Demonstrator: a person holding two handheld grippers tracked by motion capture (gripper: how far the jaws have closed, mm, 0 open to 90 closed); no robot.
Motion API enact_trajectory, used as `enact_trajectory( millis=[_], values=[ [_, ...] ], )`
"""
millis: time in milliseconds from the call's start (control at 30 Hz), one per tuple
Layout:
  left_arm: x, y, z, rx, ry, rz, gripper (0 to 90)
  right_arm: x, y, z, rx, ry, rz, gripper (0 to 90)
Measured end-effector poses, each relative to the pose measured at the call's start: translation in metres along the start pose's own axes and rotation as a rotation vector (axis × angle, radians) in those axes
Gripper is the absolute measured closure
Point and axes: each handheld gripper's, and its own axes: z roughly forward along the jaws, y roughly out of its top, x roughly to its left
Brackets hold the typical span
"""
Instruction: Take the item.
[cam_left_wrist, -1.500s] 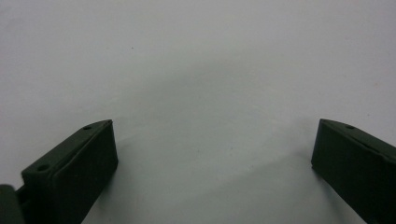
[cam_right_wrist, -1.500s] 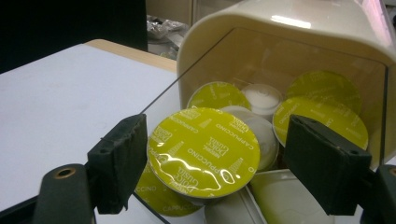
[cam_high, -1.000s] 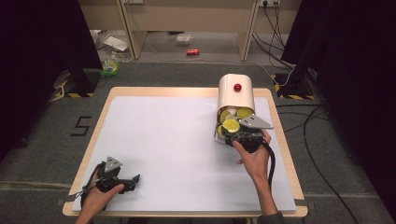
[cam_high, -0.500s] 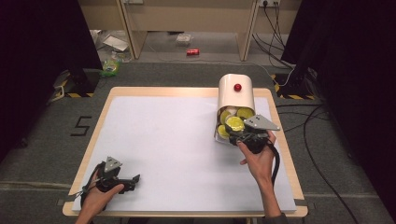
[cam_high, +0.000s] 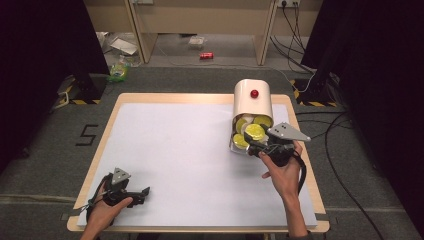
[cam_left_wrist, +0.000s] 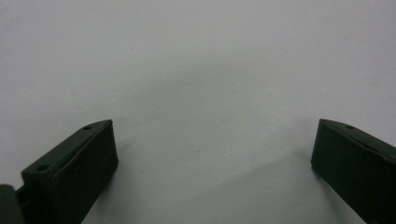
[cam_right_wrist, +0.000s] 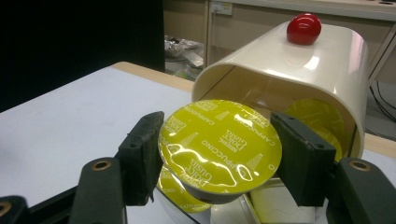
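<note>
Right gripper clamps a yellow-lidded coffee capsule at the mouth of the tipped cream container; best drawn straight out, level, keeping the squeeze gentle

a lab or test room set up for recording: a white, wood-edged tabletop stands alone on grey carpet, black curtains hang at both sides, yellow-black hazard tape marks the floor, and black cables trail to wall sockets.
</note>
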Motion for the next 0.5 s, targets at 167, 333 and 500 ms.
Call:
enact_trajectory(
  millis=[167, 333, 500],
  values=[
    [0.0, 0.0, 0.0, -0.001, -0.001, -0.001, 0.0, -0.001, 0.0, -0.004, 0.002, -0.008, -0.002, 38.1],
    [0.0, 0.0, 0.0, 0.0, -0.001, -0.001, 0.0, -0.003, 0.0, -0.011, -0.002, -0.011, -0.005, 38.1],
    [0.0, 0.0, 0.0, -0.002, -0.001, -0.002, 0.0, -0.008, 0.0, -0.02, -0.011, -0.026, 0.005, 38.1]
  ],
)
